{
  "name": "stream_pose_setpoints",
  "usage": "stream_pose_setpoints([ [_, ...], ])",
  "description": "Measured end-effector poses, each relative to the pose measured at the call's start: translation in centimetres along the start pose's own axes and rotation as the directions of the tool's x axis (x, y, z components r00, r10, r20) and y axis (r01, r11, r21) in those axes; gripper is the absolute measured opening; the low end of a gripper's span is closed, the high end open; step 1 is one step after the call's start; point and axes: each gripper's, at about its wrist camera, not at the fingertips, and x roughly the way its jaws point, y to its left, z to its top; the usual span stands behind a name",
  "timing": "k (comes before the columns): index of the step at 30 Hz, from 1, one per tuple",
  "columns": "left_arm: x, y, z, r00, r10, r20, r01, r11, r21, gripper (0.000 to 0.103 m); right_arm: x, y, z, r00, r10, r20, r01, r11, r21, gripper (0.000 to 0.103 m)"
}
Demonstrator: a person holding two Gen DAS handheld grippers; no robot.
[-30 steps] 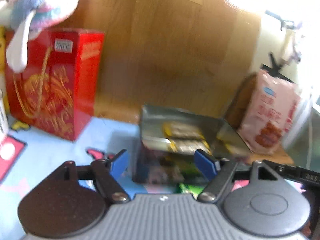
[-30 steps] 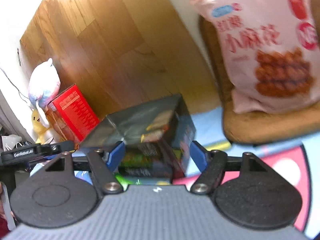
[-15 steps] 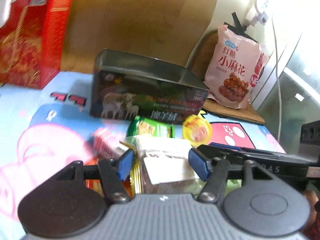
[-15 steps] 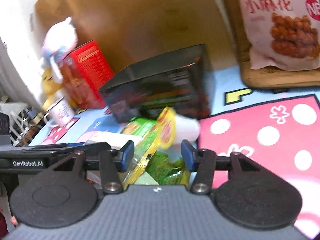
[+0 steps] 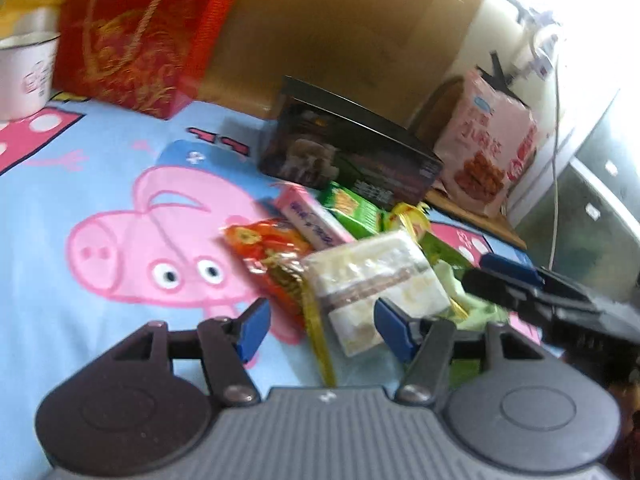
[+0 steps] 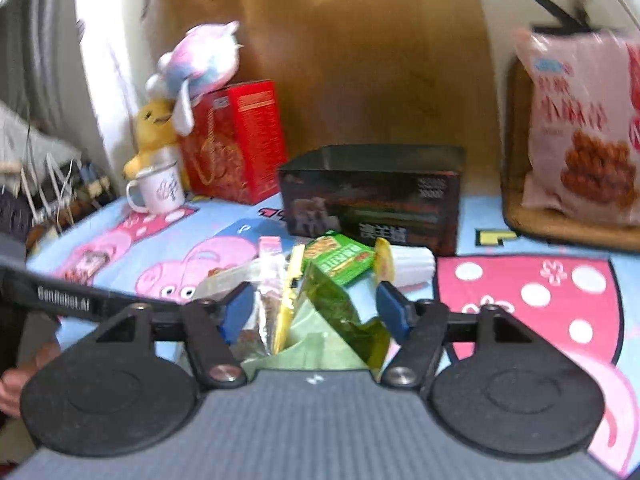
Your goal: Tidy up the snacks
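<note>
Loose snacks lie in a heap on the cartoon-print cloth in front of a dark tin box (image 5: 352,152) (image 6: 372,196). My left gripper (image 5: 324,332) hovers low over the heap with its jaws closing. A white cake packet (image 5: 376,280) and the gold edge of a red packet (image 5: 268,252) lie between its pads, unpressed. My right gripper (image 6: 316,312) comes in from the other side with its jaws opening around a dark green packet (image 6: 340,308) and a clear foil packet (image 6: 264,300). A green biscuit packet (image 6: 340,258) and a yellow-lidded jelly cup (image 6: 404,264) lie just beyond.
A red gift box (image 6: 236,140), a white mug (image 6: 158,188) and plush toys (image 6: 196,60) stand at the back left. A big pink snack bag (image 6: 584,128) leans on a wooden seat at the right. A hand shows at the left edge.
Both grippers have drawn back from the open tin box and come down over the snack heap. The left jaws have narrowed; the right jaws narrowed, then widened again.
</note>
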Motion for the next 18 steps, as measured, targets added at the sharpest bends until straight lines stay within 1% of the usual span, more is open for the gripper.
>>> stream_pose_setpoints([
  [2, -0.3, 0.6, 0.1, 1.000, -0.009, 0.001, 0.009, 0.999, -0.032, 0.058, 0.4, 1.0, 0.4, 0.999, -0.033, -0.001, 0.033, 0.998, -0.046, 0.076],
  [3, -0.5, 0.7, 0.1, 1.000, -0.018, 0.003, 0.018, 0.999, -0.042, 0.058, 0.5, 1.4, 0.8, 0.999, -0.054, 0.009, 0.054, 0.996, -0.073, 0.075],
  [5, -0.8, 0.8, -0.1, 1.000, -0.027, 0.010, 0.027, 0.999, -0.045, 0.058, -0.2, 2.2, 1.4, 0.995, -0.072, 0.068, 0.079, 0.991, -0.108, 0.075],
  [6, -1.0, 0.8, -0.1, 0.999, -0.029, 0.012, 0.030, 0.999, -0.043, 0.059, -0.7, 2.6, 1.7, 0.993, -0.066, 0.095, 0.077, 0.990, -0.119, 0.075],
  [7, -1.1, 0.9, -0.2, 0.999, -0.032, 0.013, 0.032, 0.999, -0.043, 0.059, -1.1, 2.9, 1.9, 0.993, -0.043, 0.108, 0.057, 0.990, -0.130, 0.075],
  [8, -1.1, 0.9, -0.3, 0.999, -0.034, 0.014, 0.035, 0.998, -0.047, 0.059, -1.2, 3.2, 2.0, 0.994, -0.020, 0.104, 0.034, 0.990, -0.136, 0.075],
  [10, -1.1, 1.2, -0.3, 0.999, -0.046, 0.012, 0.047, 0.997, -0.059, 0.059, -0.5, 3.7, 1.7, 0.998, 0.029, 0.048, -0.022, 0.990, -0.142, 0.075],
  [13, -0.9, 1.6, -0.5, 0.998, -0.066, 0.003, 0.066, 0.994, -0.084, 0.059, 2.0, 4.1, 1.1, 0.999, 0.030, -0.034, -0.035, 0.988, -0.152, 0.075],
  [14, -0.8, 1.7, -0.6, 0.998, -0.069, 0.000, 0.068, 0.994, -0.089, 0.058, 2.9, 3.9, 1.1, 0.997, 0.041, -0.065, -0.050, 0.990, -0.135, 0.075],
  [16, -0.6, 1.8, -0.8, 0.997, -0.075, -0.009, 0.074, 0.993, -0.094, 0.058, 4.9, 2.8, 1.1, 0.985, 0.091, -0.144, -0.098, 0.994, -0.039, 0.075],
  [17, -0.5, 1.9, -0.9, 0.997, -0.076, -0.014, 0.074, 0.993, -0.096, 0.056, 5.5, 2.3, 1.2, 0.981, 0.110, -0.160, -0.111, 0.994, 0.001, 0.075],
  [18, -0.4, 1.9, -1.0, 0.997, -0.077, -0.020, 0.074, 0.993, -0.097, 0.053, 6.0, 1.8, 1.2, 0.975, 0.136, -0.173, -0.130, 0.990, 0.047, 0.071],
])
